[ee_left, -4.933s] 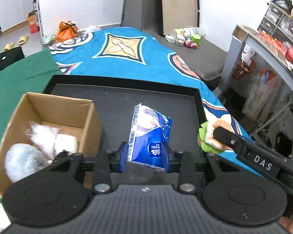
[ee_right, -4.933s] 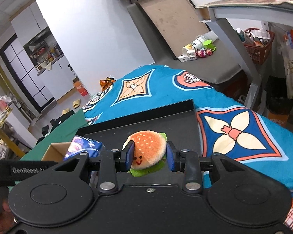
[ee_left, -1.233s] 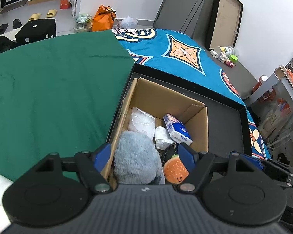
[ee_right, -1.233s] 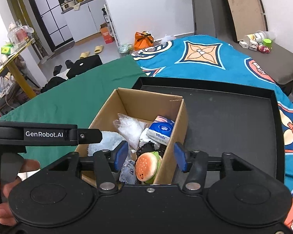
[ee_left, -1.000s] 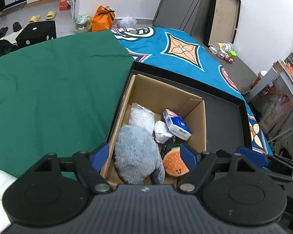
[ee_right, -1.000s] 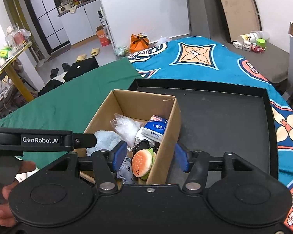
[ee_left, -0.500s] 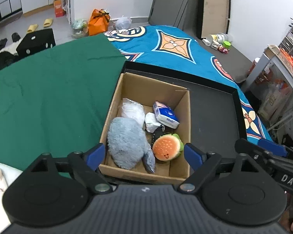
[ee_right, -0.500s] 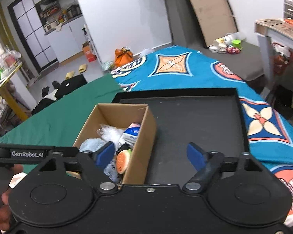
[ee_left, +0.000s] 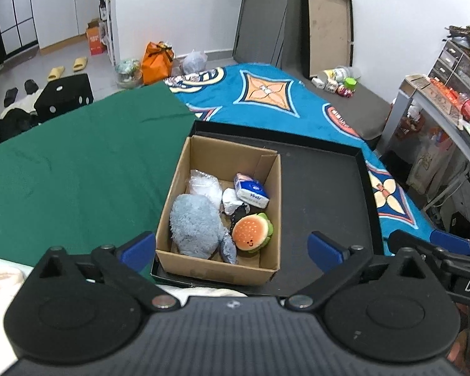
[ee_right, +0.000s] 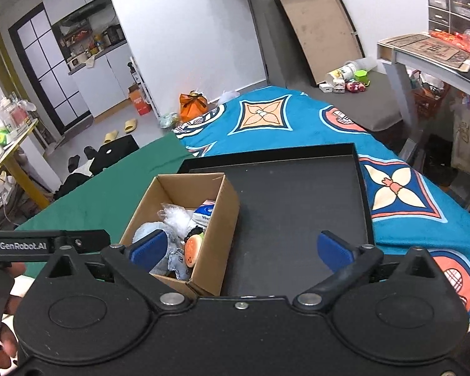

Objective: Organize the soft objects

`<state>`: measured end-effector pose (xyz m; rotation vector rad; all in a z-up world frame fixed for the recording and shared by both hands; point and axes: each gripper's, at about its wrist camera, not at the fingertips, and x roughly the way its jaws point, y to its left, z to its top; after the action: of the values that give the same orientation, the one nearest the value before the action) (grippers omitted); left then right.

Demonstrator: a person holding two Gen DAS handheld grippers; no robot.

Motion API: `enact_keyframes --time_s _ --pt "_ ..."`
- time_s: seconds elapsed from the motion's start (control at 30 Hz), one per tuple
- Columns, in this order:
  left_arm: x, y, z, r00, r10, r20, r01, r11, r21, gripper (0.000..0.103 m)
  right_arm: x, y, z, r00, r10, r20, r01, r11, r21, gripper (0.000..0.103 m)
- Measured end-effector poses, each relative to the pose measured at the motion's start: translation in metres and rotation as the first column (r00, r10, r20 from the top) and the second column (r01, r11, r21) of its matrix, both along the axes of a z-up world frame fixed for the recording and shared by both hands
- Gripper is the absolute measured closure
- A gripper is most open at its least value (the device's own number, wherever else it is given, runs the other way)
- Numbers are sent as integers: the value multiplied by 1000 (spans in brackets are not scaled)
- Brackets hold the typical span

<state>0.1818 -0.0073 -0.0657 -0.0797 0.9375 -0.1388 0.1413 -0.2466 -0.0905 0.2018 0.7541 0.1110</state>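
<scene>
A cardboard box (ee_left: 274,188) (ee_right: 225,219) stands at the left end of a black tray (ee_left: 329,194) (ee_right: 297,200). In it lie a grey plush (ee_left: 197,225), a burger plush (ee_left: 252,232) (ee_right: 193,247), a blue tissue pack (ee_left: 250,189) (ee_right: 205,213) and clear plastic bags (ee_left: 203,185). My left gripper (ee_left: 232,249) is open and empty, held above and before the box. My right gripper (ee_right: 241,250) is open and empty, over the box's right wall and the tray.
The tray lies on a blue patterned blanket (ee_left: 266,94) next to a green cloth (ee_left: 78,163). A grey table (ee_right: 423,50) with clutter stands at the right. Bags, slippers and boards are on the floor behind.
Both grippers have let go of the tissue pack and burger plush into the box, opened wider, and pulled back and up from the box.
</scene>
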Motion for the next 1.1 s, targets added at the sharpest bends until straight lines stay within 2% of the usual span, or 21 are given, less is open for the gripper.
enact_keyframes --time_s 0.2,0.5,0.73,1.1 --pt "-21 -8 18 998 -17 55 17 1000 6 1 -18 -6 11 1000 -18 25 18 1000 2 0" --pt "-49 -13 34 996 -23 90 22 1000 9 1 -43 -14 21 998 -44 46 43 999 12 0" --pt "-72 -15 47 992 -29 124 28 1000 9 1 -65 -17 31 995 -63 73 66 997 -39 0" --pt "-104 -18 68 982 -24 188 23 1000 8 1 -95 -28 47 989 -86 118 91 995 -35 0"
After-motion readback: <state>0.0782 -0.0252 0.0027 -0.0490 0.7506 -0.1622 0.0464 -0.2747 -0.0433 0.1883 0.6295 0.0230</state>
